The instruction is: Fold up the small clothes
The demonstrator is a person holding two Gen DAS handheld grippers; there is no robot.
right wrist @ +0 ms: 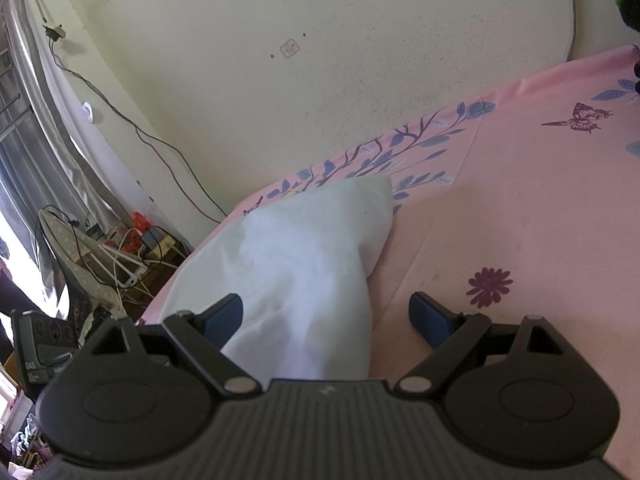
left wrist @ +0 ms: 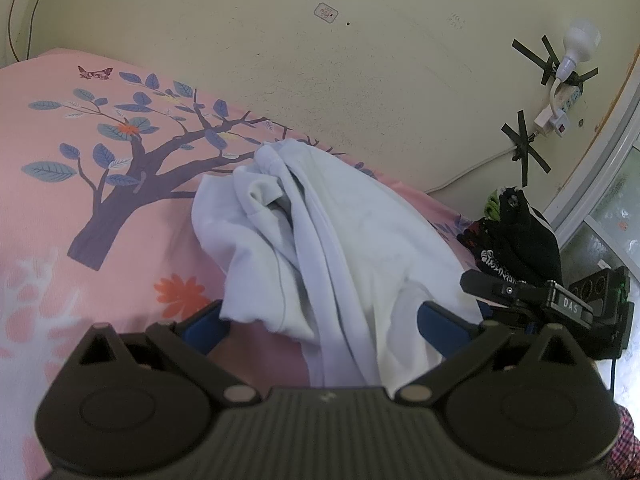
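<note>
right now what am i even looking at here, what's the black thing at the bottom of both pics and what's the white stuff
The black thing is a hand-held gripper: a person carries one in each hand, each with a camera looking forward along its two blue-tipped fingers. One picture comes from the left hand-held gripper, the other from the right hand-held gripper.

The white stuff is a small white garment, crumpled on a pink bedsheet printed with a tree and flowers. It drapes between the spread fingers of both grippers; neither is closed on it. Both stand open. A pile of dark clothes lies beyond, near the wall.
</note>
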